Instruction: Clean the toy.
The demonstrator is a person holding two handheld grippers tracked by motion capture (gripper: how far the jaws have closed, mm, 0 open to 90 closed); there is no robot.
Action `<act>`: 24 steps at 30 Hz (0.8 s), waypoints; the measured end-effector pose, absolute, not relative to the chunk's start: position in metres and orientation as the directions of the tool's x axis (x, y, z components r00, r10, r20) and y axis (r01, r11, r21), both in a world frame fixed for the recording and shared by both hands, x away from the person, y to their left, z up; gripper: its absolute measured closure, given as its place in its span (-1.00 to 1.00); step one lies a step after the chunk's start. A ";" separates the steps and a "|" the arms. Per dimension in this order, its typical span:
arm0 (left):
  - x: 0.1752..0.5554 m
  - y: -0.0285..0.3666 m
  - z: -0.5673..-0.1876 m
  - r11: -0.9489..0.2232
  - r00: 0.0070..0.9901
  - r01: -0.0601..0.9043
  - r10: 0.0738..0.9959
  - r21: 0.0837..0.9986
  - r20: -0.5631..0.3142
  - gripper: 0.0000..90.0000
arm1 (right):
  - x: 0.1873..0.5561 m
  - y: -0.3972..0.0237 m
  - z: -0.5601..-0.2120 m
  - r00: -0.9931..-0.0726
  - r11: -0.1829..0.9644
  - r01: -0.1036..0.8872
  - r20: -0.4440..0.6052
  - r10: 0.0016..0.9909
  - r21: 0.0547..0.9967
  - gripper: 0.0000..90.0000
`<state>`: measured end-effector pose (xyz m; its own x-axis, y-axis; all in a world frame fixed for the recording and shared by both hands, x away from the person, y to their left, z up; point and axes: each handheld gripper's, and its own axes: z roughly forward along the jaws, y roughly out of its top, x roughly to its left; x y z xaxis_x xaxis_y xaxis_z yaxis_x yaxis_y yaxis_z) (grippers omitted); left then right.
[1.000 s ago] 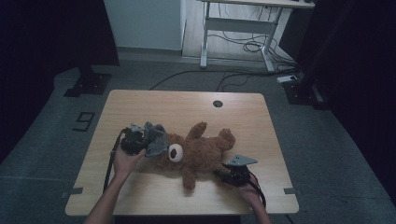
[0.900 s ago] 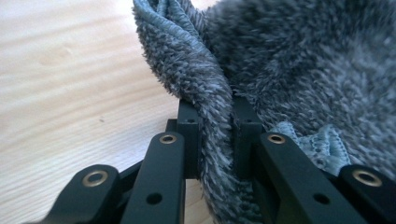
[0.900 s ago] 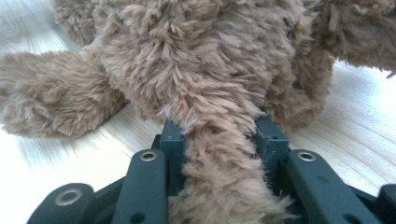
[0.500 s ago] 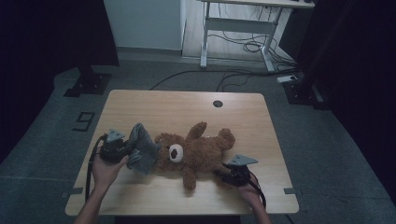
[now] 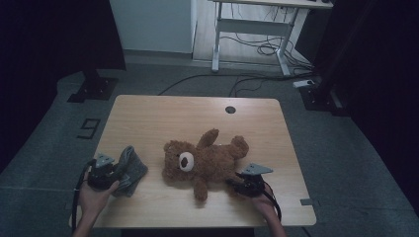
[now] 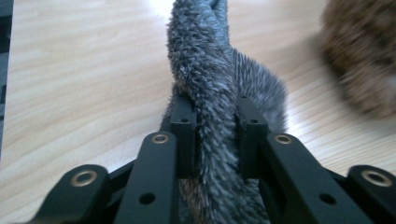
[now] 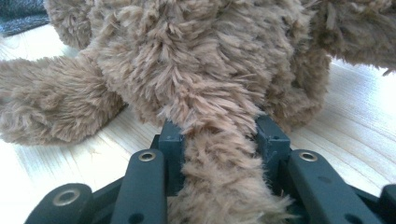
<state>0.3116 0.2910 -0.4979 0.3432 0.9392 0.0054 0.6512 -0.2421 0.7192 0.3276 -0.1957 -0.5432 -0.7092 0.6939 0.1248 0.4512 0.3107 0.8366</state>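
Note:
A brown teddy bear lies on its back in the middle of the wooden table, head to the left. My right gripper is shut on one of its furry limbs, near the front edge; the right gripper has fur bulging between its pads. Left of the bear's head lies a grey fuzzy cloth. My left gripper grips a fold of it. The left gripper has just been opening its jaws slightly, with the grey cloth still pressed between the pads. The bear is blurred at right.
A round cable hole sits near the table's far edge. Beyond the table stand a white desk frame with cables on the floor and a black stand base. The table's left front corner is close to my left hand.
My left gripper has carried the grey cloth leftward and toward the front edge, away from the bear's head. The right gripper and the bear have stayed in place.

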 end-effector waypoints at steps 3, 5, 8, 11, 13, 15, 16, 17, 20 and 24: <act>0.317 0.289 -0.508 -0.246 0.333 0.687 0.943 0.683 0.005 0.50 | 0.328 -0.196 -0.543 -0.709 0.309 0.451 0.125 0.694 0.838 0.39; 0.321 0.286 -0.514 -0.263 0.335 0.711 0.942 0.652 0.016 0.31 | 0.328 -0.196 -0.544 -0.709 0.307 0.450 0.127 0.694 0.839 0.38; 0.320 0.282 -0.511 -0.269 0.337 0.673 0.941 0.689 0.038 0.02 | 0.328 -0.196 -0.544 -0.707 0.303 0.451 0.128 0.696 0.839 0.37; 0.314 0.280 -0.497 -0.279 0.351 0.590 0.934 0.758 0.071 -0.22 | 0.328 -0.196 -0.543 -0.702 0.300 0.454 0.130 0.701 0.839 0.30; 0.310 0.277 -0.484 -0.275 0.364 0.541 0.928 0.794 0.074 -0.29 | 0.328 -0.196 -0.543 -0.695 0.291 0.459 0.136 0.706 0.839 0.21; 0.306 0.274 -0.475 -0.270 0.370 0.514 0.926 0.814 0.073 -0.33 | 0.329 -0.196 -0.544 -0.688 0.282 0.462 0.139 0.712 0.841 0.14; 0.304 0.271 -0.470 -0.269 0.375 0.499 0.924 0.824 0.074 -0.34 | 0.329 -0.196 -0.544 -0.684 0.279 0.461 0.138 0.716 0.842 0.10; 0.302 0.269 -0.465 -0.267 0.381 0.485 0.922 0.833 0.074 -0.34 | 0.329 -0.196 -0.543 -0.682 0.275 0.462 0.140 0.717 0.843 0.10; 0.295 0.256 -0.452 -0.276 0.409 0.452 0.909 0.848 0.077 -0.34 | 0.329 -0.196 -0.543 -0.679 0.266 0.462 0.145 0.720 0.846 0.10; 0.289 0.233 -0.439 -0.303 0.460 0.422 0.884 0.855 0.086 -0.34 | 0.330 -0.196 -0.543 -0.677 0.259 0.457 0.145 0.721 0.851 0.05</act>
<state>0.2885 0.2326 -0.4391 0.4599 0.8838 0.0861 0.4218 -0.3028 0.8546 0.3298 -0.1958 -0.5433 -0.6774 0.7213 0.1446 0.4572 0.2588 0.8509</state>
